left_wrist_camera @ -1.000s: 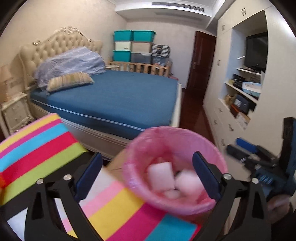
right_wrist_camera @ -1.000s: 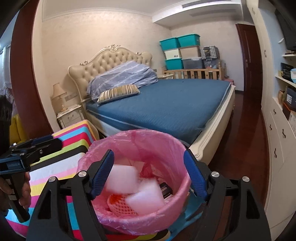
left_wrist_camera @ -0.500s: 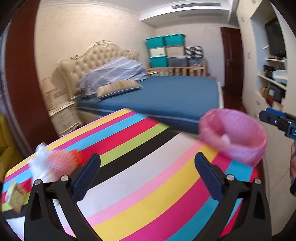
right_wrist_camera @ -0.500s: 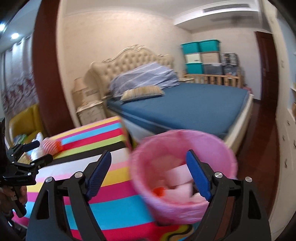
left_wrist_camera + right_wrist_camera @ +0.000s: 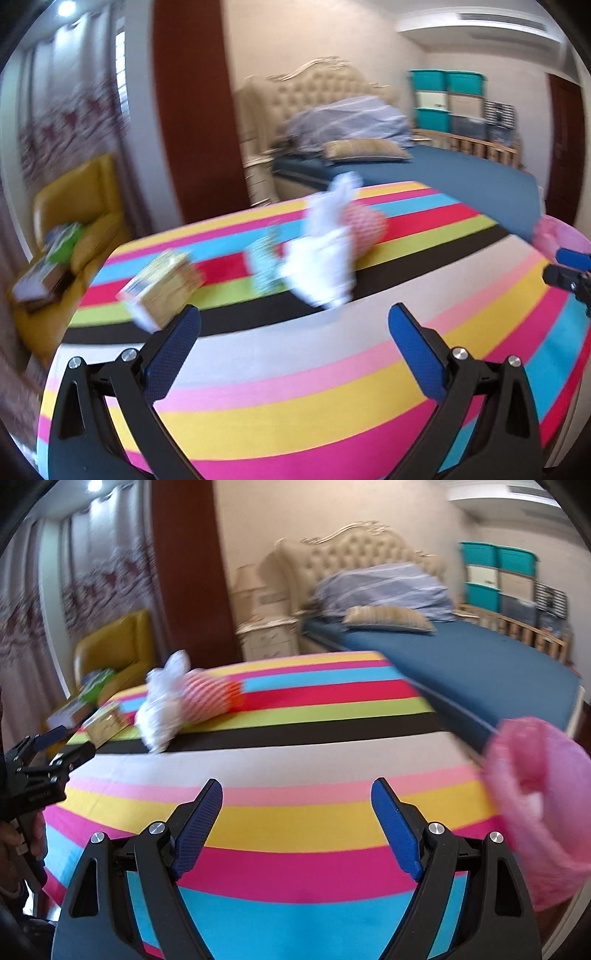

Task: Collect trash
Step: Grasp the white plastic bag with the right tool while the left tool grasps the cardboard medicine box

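Over striped table point(image 5: 295, 373): both views swung away from pink bin point(image 5: 539, 812), now at right edge. Left gripper point(image 5: 293, 328) and right gripper point(image 5: 297, 805) wide, empty. Remaining trash at far left: white wrapper point(image 5: 325, 258), red net point(image 5: 210, 696), small box point(image 5: 162, 288). Next pickup likely.

- My left wrist view looks down along its fingers, low over the striped table point(image 5: 295, 369), toward the bed point(image 5: 480, 181).
- My right wrist view faces likewise, just beside it.
- Both share table, bed, crumpled white trash point(image 5: 325, 266) point(image 5: 162, 709).
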Demonstrator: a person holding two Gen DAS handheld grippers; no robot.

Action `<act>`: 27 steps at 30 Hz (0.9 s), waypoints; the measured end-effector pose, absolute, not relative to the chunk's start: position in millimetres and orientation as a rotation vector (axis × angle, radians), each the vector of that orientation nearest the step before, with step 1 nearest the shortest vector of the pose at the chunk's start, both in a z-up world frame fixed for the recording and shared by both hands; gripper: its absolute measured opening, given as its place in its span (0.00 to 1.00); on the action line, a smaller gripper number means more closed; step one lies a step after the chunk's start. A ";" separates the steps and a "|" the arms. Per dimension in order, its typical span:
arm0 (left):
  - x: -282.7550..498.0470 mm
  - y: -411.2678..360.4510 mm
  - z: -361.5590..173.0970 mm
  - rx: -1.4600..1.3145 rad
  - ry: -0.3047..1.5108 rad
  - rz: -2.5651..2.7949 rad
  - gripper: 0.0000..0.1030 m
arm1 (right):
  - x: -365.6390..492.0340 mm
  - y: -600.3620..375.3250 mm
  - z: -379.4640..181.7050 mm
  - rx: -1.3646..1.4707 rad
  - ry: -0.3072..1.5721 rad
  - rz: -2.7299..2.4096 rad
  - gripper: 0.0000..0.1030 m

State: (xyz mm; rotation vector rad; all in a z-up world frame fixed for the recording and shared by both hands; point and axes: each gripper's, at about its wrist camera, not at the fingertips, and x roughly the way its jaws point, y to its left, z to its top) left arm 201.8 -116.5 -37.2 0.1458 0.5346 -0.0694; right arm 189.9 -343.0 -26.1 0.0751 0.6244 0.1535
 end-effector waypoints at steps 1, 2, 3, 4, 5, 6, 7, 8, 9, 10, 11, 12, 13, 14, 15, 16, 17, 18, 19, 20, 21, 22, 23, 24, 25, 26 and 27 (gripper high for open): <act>202.7 -98.4 -39.6 0.136 0.543 -0.024 0.96 | 192.7 -332.8 -27.5 0.065 0.630 0.166 0.76; 202.2 -85.5 -40.6 0.130 0.547 0.001 0.96 | 198.1 -317.4 -28.8 0.050 0.640 0.186 0.76; 200.2 -74.3 -41.7 0.126 0.550 0.021 0.96 | 202.7 -304.8 -29.5 0.041 0.650 0.203 0.76; 200.5 -62.2 -43.3 0.125 0.555 0.049 0.96 | 207.1 -294.6 -30.2 0.033 0.659 0.217 0.76; 201.5 -49.0 -44.7 0.127 0.563 0.081 0.96 | 212.3 -281.3 -32.2 0.021 0.671 0.237 0.76; 202.8 -35.3 -45.5 0.129 0.572 0.111 0.96 | 218.0 -269.8 -33.3 0.007 0.682 0.251 0.77; 201.7 -27.8 -44.8 0.128 0.576 0.128 0.96 | 223.9 -258.6 -34.8 -0.004 0.693 0.259 0.77; 202.2 -15.4 -44.9 0.119 0.583 0.149 0.96 | 228.3 -250.9 -35.8 -0.013 0.702 0.267 0.77; 201.7 -7.7 -44.2 0.109 0.587 0.162 0.96 | 236.0 -239.0 -36.2 -0.017 0.709 0.282 0.77; 204.0 6.5 -43.6 0.087 0.593 0.173 0.96 | 244.0 -228.0 -36.5 -0.019 0.714 0.299 0.77; 203.7 15.2 -43.7 0.077 0.597 0.176 0.96 | 252.5 -217.5 -37.3 -0.026 0.722 0.314 0.77; 204.9 21.5 -43.4 0.073 0.604 0.176 0.96 | 258.1 -210.0 -38.1 -0.033 0.727 0.321 0.77; 208.9 27.3 -43.3 0.077 0.613 0.180 0.96 | 264.9 -201.7 -39.7 -0.041 0.733 0.327 0.77; 213.1 29.4 -42.7 0.089 0.621 0.189 0.96 | 272.9 -195.6 -40.5 -0.045 0.740 0.330 0.77; 215.6 31.6 -42.3 0.100 0.627 0.194 0.96 | 283.0 -185.3 -41.5 -0.044 0.750 0.339 0.77; 219.4 35.1 -42.5 0.112 0.634 0.189 0.96 | 288.0 -181.1 -41.3 -0.040 0.754 0.345 0.77; 223.0 38.7 -42.6 0.114 0.642 0.176 0.96 | 294.9 -175.2 -41.5 -0.037 0.758 0.349 0.77; 226.0 41.4 -43.1 0.110 0.647 0.166 0.96 | 299.9 -171.5 -41.3 -0.037 0.759 0.350 0.77; 229.9 46.7 -44.0 0.101 0.652 0.154 0.96 | 307.3 -166.0 -41.8 -0.040 0.765 0.349 0.77; 232.4 49.6 -44.4 0.098 0.657 0.147 0.96 | 314.7 -161.5 -42.3 -0.040 0.772 0.346 0.77; 235.1 51.4 -45.2 0.096 0.663 0.139 0.96 | 320.4 -157.4 -43.5 -0.035 0.779 0.345 0.77; 238.8 52.8 -45.8 0.094 0.672 0.128 0.96 | 325.3 -154.7 -44.8 -0.030 0.785 0.348 0.77; 243.6 54.3 -46.9 0.091 0.681 0.122 0.96 | 331.8 -150.9 -46.4 -0.026 0.794 0.351 0.77; 248.0 55.0 -47.9 0.090 0.686 0.118 0.96 | 336.3 -147.7 -47.6 -0.027 0.804 0.349 0.77; 253.2 56.4 -48.4 0.087 0.693 0.108 0.96 | 341.3 -144.5 -50.1 -0.027 0.818 0.348 0.77; 259.4 57.7 -49.5 0.079 0.702 0.090 0.96 | 344.1 -142.5 -52.3 -0.022 0.826 0.355 0.77; 266.3 58.8 -51.0 0.068 0.711 0.078 0.96 | 345.8 -141.4 -53.6 -0.022 0.829 0.362 0.76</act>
